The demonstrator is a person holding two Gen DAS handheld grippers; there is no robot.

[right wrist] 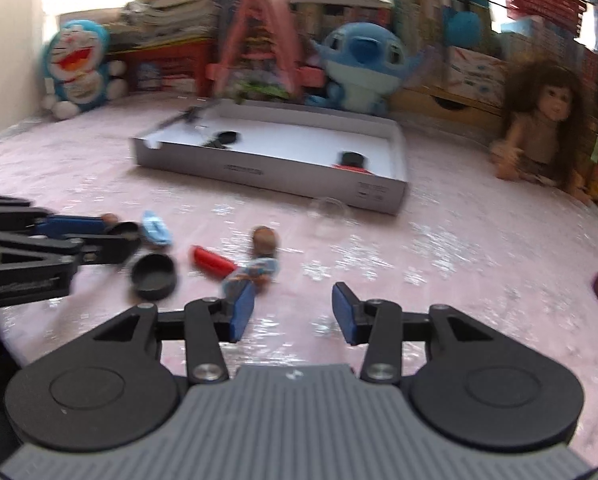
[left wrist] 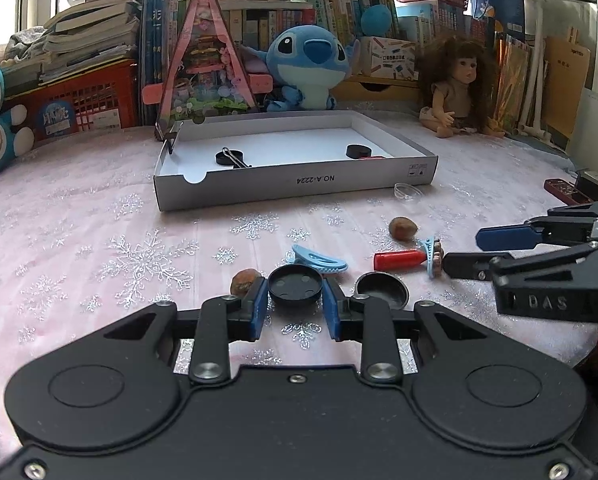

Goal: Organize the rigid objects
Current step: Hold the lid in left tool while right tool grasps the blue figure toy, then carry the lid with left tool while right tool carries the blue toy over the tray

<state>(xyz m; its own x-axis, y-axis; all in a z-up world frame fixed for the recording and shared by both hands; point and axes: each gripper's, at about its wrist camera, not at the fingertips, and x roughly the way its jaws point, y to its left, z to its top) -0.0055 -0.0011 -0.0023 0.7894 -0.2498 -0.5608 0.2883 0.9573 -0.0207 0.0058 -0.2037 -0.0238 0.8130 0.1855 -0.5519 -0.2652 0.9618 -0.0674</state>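
Note:
My left gripper (left wrist: 295, 298) has its blue pads on either side of a black round cap (left wrist: 295, 285) and is shut on it, low over the pink cloth. A second black cap (left wrist: 382, 289) lies right of it, a blue hair clip (left wrist: 319, 260) behind, and a nut (left wrist: 244, 280) by the left pad. A red tube with a blue clip (left wrist: 403, 259) and another nut (left wrist: 403, 227) lie to the right. My right gripper (right wrist: 293, 312) is open and empty, its left pad beside the red tube (right wrist: 213, 263). The white box (left wrist: 379, 178) holds two black caps (left wrist: 229, 157).
A clear lid (left wrist: 407, 191) lies by the box's front right corner. A doll (left wrist: 459, 88), a blue plush (left wrist: 307, 68), a pink toy house (left wrist: 207, 76), books and baskets line the back. A dark red object (left wrist: 567, 191) lies at the right edge.

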